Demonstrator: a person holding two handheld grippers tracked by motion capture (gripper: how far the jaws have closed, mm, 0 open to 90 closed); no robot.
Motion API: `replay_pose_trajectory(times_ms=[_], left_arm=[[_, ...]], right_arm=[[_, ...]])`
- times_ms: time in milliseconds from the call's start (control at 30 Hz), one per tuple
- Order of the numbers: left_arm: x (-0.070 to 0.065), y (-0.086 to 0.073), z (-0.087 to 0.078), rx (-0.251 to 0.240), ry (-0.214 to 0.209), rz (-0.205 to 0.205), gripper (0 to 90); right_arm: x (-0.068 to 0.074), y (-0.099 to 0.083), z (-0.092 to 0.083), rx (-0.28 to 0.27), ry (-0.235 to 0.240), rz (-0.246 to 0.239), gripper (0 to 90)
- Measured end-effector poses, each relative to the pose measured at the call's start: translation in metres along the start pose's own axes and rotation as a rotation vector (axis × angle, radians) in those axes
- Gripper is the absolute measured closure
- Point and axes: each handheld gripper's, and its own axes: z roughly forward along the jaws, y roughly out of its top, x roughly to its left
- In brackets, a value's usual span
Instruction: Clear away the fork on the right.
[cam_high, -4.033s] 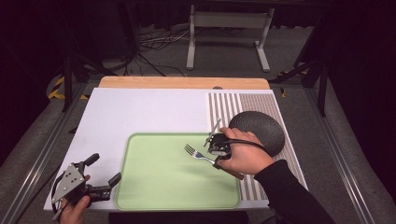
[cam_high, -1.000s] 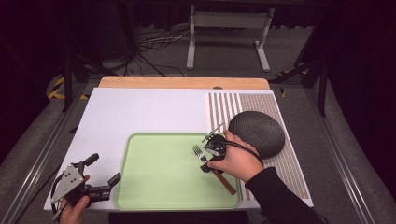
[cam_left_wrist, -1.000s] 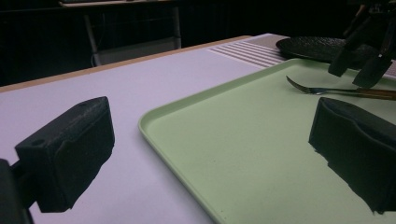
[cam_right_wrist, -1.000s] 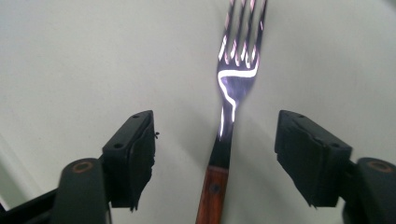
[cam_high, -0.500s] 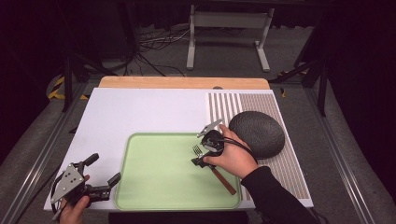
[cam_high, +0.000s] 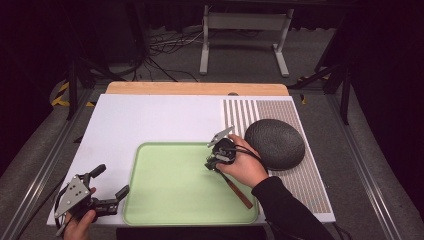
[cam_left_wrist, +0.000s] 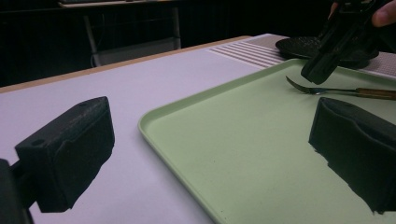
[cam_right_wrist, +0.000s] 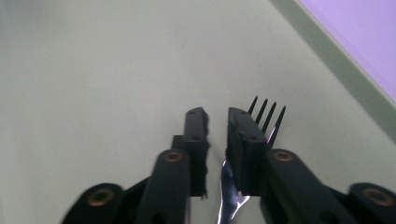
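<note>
High view: nearest the lower edge, at the left, the left gripper (cam_high: 107, 189) is held by a hand just off the near left corner of a pale green tray (cam_high: 165, 200), its jaws spread wide with nothing between them. It rests low over the white table top (cam_high: 150, 120). The tray is set on the near middle of the table.

Farther in, at the right part of the tray, the right gripper (cam_high: 214, 164) is held by a hand in a dark sleeve and is pointed down at the tray. Beneath it a fork (cam_high: 235, 190) is laid on the tray, its brown wooden handle running toward the near right corner. In the right gripper view the two black jaws are drawn close together, having just been closing. The fork's metal neck (cam_right_wrist: 229, 196) is seen in the narrow gap between them and its four tines (cam_right_wrist: 267, 116) stick out past the right jaw; whether the pads already press on the metal cannot be told.

In the left gripper view the fork (cam_left_wrist: 327, 90) is seen flat on the tray with the right gripper (cam_left_wrist: 320, 70) above its tines.

Beyond the right hand, a dark round textured mat (cam_high: 275, 144) is laid on a striped placemat (cam_high: 250, 112) at the table's right side. A wooden strip (cam_high: 195, 88) edges the far side of the table.
</note>
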Motion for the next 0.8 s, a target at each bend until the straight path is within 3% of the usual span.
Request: replay_pose_trajectory(times_ms=[133,467,800], left_arm=[[0.0,0.0,0.0,-0.003,-0.001,0.001,0.8],[-0.001,0.0,0.0,-0.003,-0.001,0.001,0.9],[0.0,0.0,0.0,-0.003,-0.001,0.001,0.9]], right_arm=[[-0.002,-0.002,0.005,0.027,0.004,-0.002,90.0],[-0.001,-0.003,0.014,0.04,0.018,-0.006,90.0],[-0.003,-0.003,0.019,0.036,-0.013,-0.011,90.0]])
